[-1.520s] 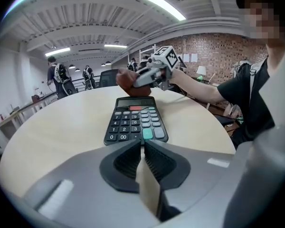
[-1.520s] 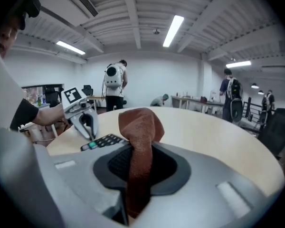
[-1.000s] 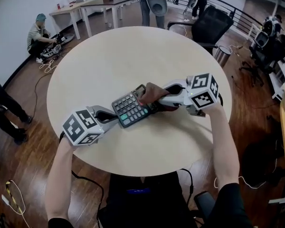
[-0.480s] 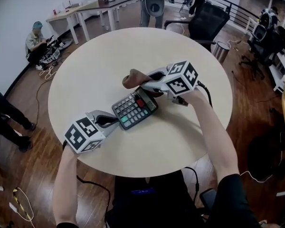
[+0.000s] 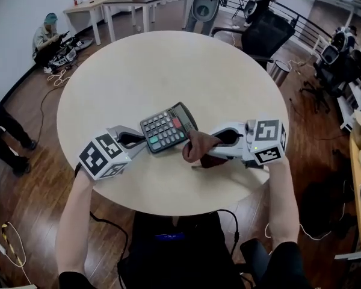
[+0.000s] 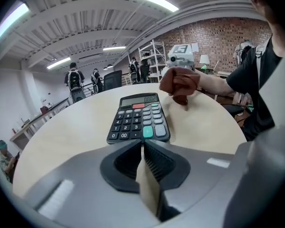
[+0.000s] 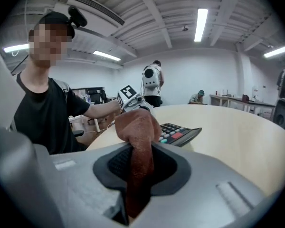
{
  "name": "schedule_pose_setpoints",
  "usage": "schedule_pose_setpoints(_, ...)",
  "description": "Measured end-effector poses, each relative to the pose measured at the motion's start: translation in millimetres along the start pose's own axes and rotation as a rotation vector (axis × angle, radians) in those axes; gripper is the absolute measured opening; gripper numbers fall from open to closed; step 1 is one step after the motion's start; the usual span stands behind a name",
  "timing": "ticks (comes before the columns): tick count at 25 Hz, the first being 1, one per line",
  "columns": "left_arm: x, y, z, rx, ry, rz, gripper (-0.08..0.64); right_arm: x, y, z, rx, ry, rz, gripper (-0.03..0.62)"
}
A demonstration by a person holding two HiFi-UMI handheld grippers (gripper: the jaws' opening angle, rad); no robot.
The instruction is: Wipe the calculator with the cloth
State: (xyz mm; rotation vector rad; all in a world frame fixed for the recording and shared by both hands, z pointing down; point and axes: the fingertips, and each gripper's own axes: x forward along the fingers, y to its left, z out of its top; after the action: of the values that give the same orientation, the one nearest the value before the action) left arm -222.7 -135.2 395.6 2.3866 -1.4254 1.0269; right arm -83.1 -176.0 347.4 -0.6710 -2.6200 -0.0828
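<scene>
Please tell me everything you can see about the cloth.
The cloth is reddish-brown and fuzzy, like a small towel. It is bunched into a lump, not spread flat. The right gripper is shut on it: the fingers pinch one part and the rest bulges past their tips. It is held low over the round table, beside the display end of the calculator, not on the keys. Whether it touches the calculator's edge I cannot tell.
</scene>
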Motion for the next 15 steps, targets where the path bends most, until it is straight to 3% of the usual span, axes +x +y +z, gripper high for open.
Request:
schedule_pose_setpoints(2,-15.5,0.7,-1.2,-0.064,-0.064,-0.01,0.015,-5.1,-12.9,10.3,0.012,-0.047,-0.047,0.067)
schedule_pose_setpoints(4,-31.9,-11.5,6.9,-0.098,-0.136,-0.04,0.005,-14.5,-56.7,27.2,0.071,-0.122,-0.18,0.067)
schedule_pose_setpoints(6,-30.9,-39.9,22.4,-0.059,-0.155,-0.109,0.005,-19.2,-115.2,42.5,0.151,-0.19,-0.339,0.067)
schedule_pose_setpoints(8,-9.8,-70.0,31.8,0.036,-0.089,-0.156,0.005,-7.2,-161.4,48.6,0.222,-0.202,-0.437,0.067)
schedule_pose_setpoints(11,25.0,-89.1,30.9,0.149,0.053,-0.13,0.005,34.0,-188.4,43.9,0.225,-0.104,-0.43,0.067)
schedule_pose_setpoints(15,36.4,-88.1,34.7,0.102,0.069,-0.125,0.022,70.0,-182.1,33.7,0.232,0.001,-0.272,0.067)
